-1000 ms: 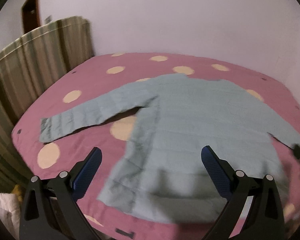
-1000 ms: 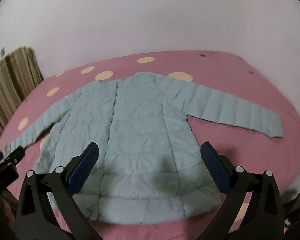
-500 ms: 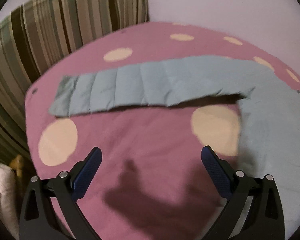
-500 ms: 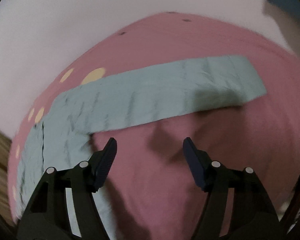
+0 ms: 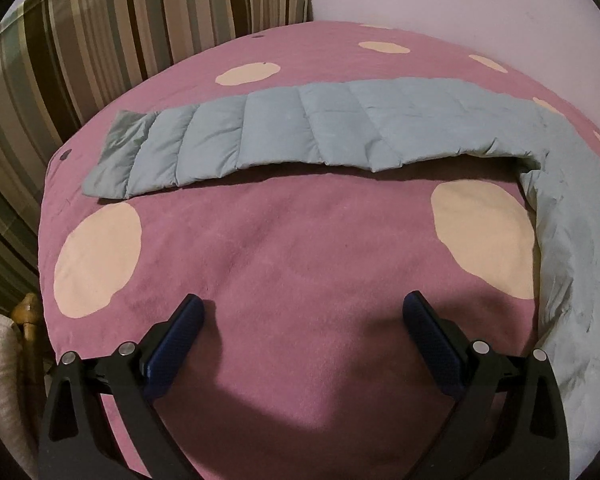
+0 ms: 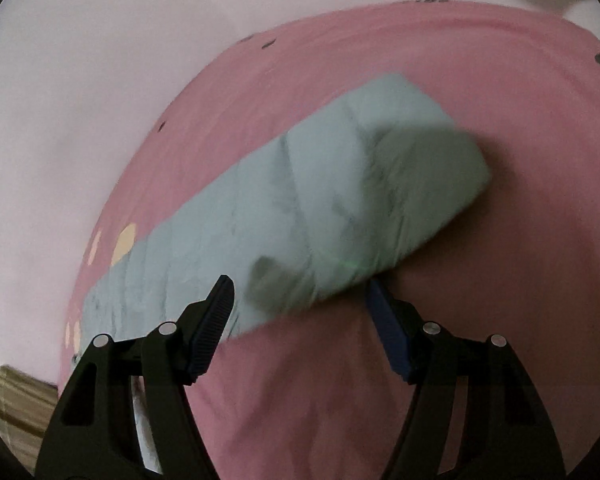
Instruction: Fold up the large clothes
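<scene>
A light blue quilted jacket lies flat on a pink bed with cream dots. In the left wrist view its left sleeve (image 5: 300,136) stretches across the bed and the body's edge (image 5: 572,240) runs down the right side. My left gripper (image 5: 304,312) is open and empty, low over bare bedspread short of the sleeve. In the right wrist view the other sleeve (image 6: 320,216) lies diagonally, cuff at the upper right. My right gripper (image 6: 300,292) is open, its fingertips at the sleeve's near edge, with the right fingertip partly hidden under the edge.
A striped curtain (image 5: 100,40) hangs beyond the bed's left side. A wooden post (image 5: 28,312) and white fabric sit at the lower left. The pink bedspread (image 5: 300,240) ends at a pale wall (image 6: 80,100) behind.
Both grippers swung outward from the jacket's body to the sleeves and dropped lower. The right gripper has closed in on its sleeve's edge; the left has come nearer its sleeve.
</scene>
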`<action>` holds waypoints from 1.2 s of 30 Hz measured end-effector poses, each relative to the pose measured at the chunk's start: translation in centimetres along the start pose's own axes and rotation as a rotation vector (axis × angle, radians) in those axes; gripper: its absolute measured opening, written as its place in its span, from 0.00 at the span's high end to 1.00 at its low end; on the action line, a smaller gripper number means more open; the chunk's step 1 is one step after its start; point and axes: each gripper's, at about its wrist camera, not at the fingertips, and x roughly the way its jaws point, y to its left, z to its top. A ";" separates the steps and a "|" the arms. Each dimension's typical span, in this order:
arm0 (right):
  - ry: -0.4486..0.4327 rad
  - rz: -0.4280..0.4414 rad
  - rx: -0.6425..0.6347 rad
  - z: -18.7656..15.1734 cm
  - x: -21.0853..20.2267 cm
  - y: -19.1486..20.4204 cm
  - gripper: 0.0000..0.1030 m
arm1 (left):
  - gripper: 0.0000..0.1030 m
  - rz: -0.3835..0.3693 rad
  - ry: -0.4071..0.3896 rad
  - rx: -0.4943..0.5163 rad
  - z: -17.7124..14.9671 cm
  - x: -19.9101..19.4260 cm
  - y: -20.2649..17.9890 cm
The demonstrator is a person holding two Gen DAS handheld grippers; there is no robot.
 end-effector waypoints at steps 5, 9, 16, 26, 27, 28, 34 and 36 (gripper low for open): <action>-0.047 0.019 0.096 1.8 0.8 -1.9 0.37 | 0.04 0.035 -0.017 -0.013 0.5 0.4 0.7; -0.096 0.028 0.183 2.9 0.9 -3.5 0.45 | 0.04 0.061 -0.021 -0.028 0.8 0.7 1.2; -0.098 -0.004 0.062 3.9 2.2 -1.4 0.95 | 0.04 0.046 -0.005 -0.038 0.9 1.2 1.4; -0.096 0.125 -0.451 -2.0 0.6 16.7 0.96 | 0.04 0.055 0.000 -0.031 0.9 1.4 1.3; -0.087 0.140 -0.489 -2.9 0.6 19.2 0.96 | 0.04 0.054 0.000 -0.032 0.9 1.4 1.3; -0.068 0.163 -0.549 -4.5 0.9 21.7 0.96 | 0.04 0.053 0.001 -0.032 0.9 1.4 1.2; 0.024 0.242 -0.790 -14.1 2.3 31.5 0.96 | 0.04 0.051 0.001 -0.033 0.8 1.5 1.2; 0.071 0.252 -0.852 -16.9 4.2 34.7 0.96 | 0.04 0.052 0.002 -0.032 0.8 1.5 1.2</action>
